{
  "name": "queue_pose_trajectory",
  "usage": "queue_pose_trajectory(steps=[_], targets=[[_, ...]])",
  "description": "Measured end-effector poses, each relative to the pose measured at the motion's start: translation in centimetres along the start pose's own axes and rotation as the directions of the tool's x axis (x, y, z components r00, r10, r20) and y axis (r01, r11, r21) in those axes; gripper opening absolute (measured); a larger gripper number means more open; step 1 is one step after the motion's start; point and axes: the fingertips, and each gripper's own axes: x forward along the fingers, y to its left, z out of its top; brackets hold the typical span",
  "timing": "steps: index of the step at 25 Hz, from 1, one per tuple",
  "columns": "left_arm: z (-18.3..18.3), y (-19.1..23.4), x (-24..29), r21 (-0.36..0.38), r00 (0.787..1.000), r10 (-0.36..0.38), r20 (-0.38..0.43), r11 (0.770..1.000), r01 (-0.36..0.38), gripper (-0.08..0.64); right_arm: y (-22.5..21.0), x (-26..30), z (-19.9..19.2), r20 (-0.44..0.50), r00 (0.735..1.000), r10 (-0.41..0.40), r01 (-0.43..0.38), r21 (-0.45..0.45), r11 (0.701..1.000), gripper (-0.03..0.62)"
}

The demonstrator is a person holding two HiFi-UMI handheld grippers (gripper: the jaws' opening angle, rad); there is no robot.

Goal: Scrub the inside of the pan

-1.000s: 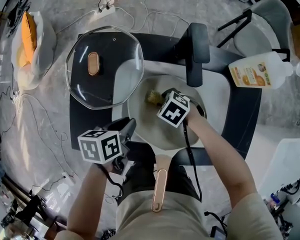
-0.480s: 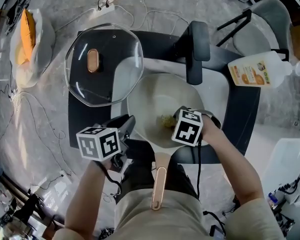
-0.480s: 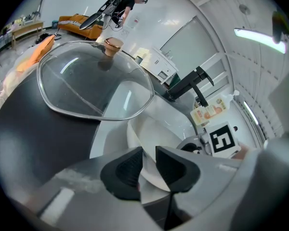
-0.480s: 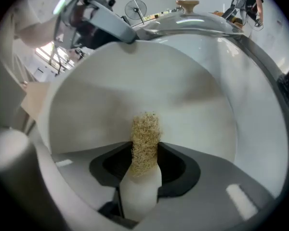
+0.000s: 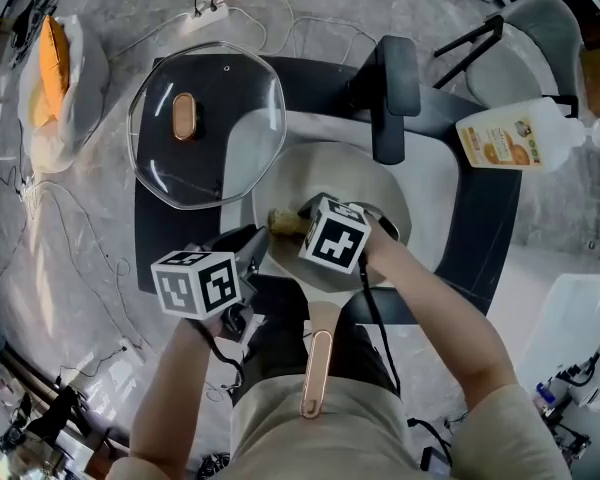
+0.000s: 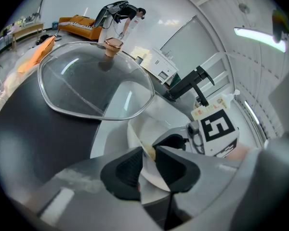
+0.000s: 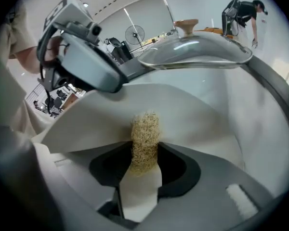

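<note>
**Occlusions, mostly head view**

Head view: the right gripper [image 5: 302,217] has its jaws under its own marker cube [image 5: 335,234]; only a tuft of the scrubber [image 5: 280,220] pokes out. The pan [image 5: 330,173] near rim is covered by the left gripper [image 5: 250,251] and a forearm [image 5: 430,303]. Right gripper view: the scrubber's lower end is buried between the jaws. The bottle [image 5: 520,138] label is too small to read.

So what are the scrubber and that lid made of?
Scrubber in the right tongs: tan, wiry, matted fibres, likely a natural-fibre or plastic scourer. Lid by the pan: clear and glossy with reflections, probably glass; its knob looks copper-toned, material unclear.
</note>
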Motion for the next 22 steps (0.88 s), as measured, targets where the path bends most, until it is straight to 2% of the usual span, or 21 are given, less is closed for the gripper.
queue_pose_trajectory(steps=[3,6,9,11,13,16,19,22], targets=[[0.1,0.1,0.1,0.001,1.0,-0.003,0.0,1.0,0.003,0.095,-3.1,0.5,0.2,0.017,0.992,-0.125,0.125,0.007,0.992,0.17],[0.1,0.1,0.1,0.002,1.0,-0.006,0.001,1.0,0.006,0.095,-5.9,0.5,-1.4,-0.041,0.963,-0.268,0.268,-0.011,0.963,0.17],[0.1,0.1,0.1,0.007,1.0,-0.004,0.006,1.0,0.004,0.095,-8.1,0.1,-5.1,-0.204,0.895,-0.397,0.379,-0.122,0.917,0.169],[0.1,0.0,0.2,0.009,1.0,-0.005,0.009,1.0,0.004,0.095,-8.5,-0.5,-7.7,-0.298,0.852,-0.43,0.395,-0.174,0.902,0.169],[0.1,0.0,0.2,0.01,1.0,-0.007,0.009,1.0,0.007,0.095,-8.1,-1.2,-9.4,-0.347,0.84,-0.417,0.382,-0.169,0.909,0.169],[0.2,0.1,0.2,0.007,1.0,-0.007,0.014,1.0,0.007,0.095,-6.3,-2.1,-10.9,-0.38,0.848,-0.369,0.349,-0.124,0.929,0.169],[0.3,0.0,0.3,0.014,1.0,-0.006,0.012,1.0,0.006,0.095,-3.8,-3.0,-11.8,-0.391,0.873,-0.29,0.293,-0.055,0.955,0.169],[0.2,-0.2,0.4,0.034,1.0,0.0,0.004,0.999,0.0,0.095,-0.8,-3.7,-11.8,-0.391,0.906,-0.161,0.184,0.022,0.983,0.169]])
